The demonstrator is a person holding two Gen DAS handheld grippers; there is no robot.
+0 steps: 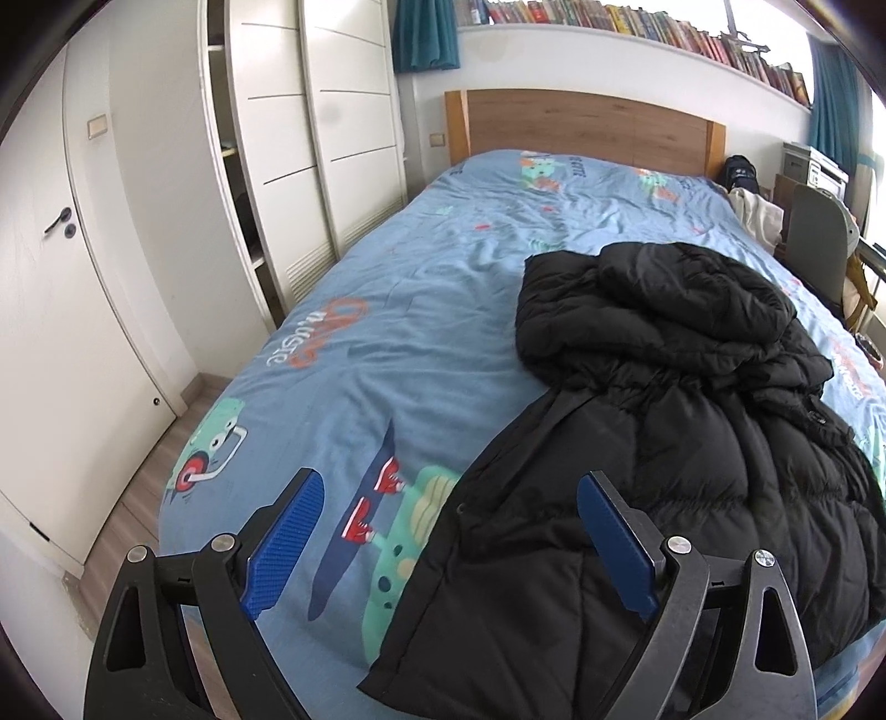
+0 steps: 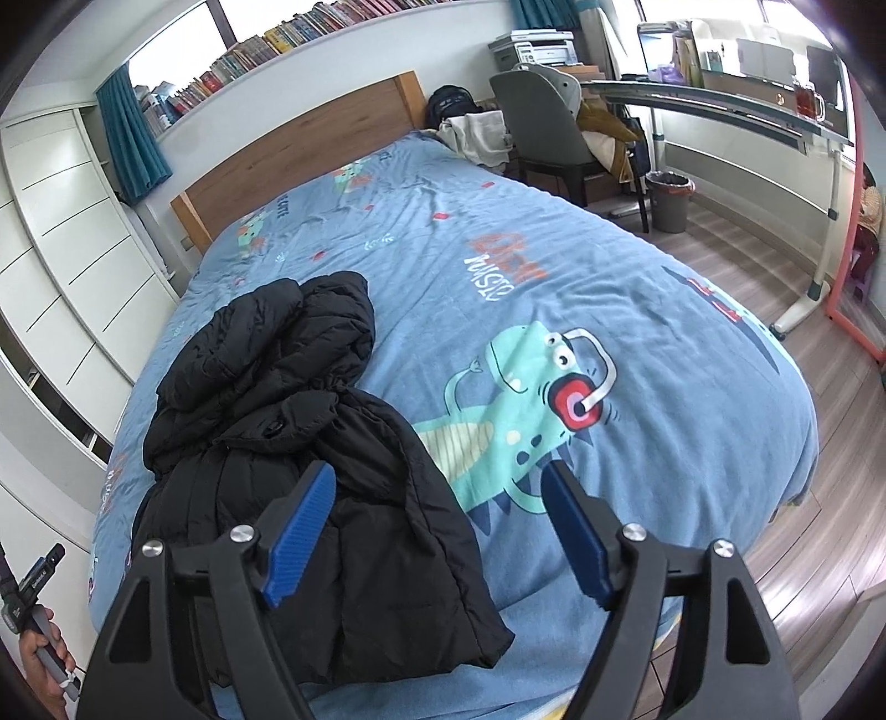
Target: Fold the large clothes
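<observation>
From the L wrist cam I see, far left, a white door (image 1: 72, 310), then the white wardrobe (image 1: 332, 138) w/ sliding fronts, one gap showing shelves. Next comes the bed (image 1: 387, 343) under a blue cartoon-print cover, wooden headboard (image 1: 587, 124) at the far end, a row of books (image 1: 637, 25) on a shelf above it, teal curtains either side. My left tongs (image 1: 448, 498) sit at the bottom of the view, blue pads well apart, nothing between them; the L pad is over bare cover, the R pad over the near hem of the black puffer jacket (image 1: 664, 443). The jacket lies on the right part of the bed in this view, hood end bunched toward the headboard, hem at the near edge and partly draped over it. Switching to the R wrist cam: bottom-left corner shows a hand (image 2: 47, 659) gripping a handle, wardrobe behind it. The jacket is left of centre here, a long dark heap running from the near edge up the bed. My right tongs (image 2: 440, 479) also stand apart, holding nothing; the L pad is over the jacket's lower part, the R pad over the green dino print (image 2: 515, 399) just beside it. Can't tell if either pad touches the fabric. Further right: a grey chair (image 2: 545, 119), a bin (image 2: 670, 199), and a long tabletop (image 2: 720, 105) w/ clutter under the window, wood floor below.
</observation>
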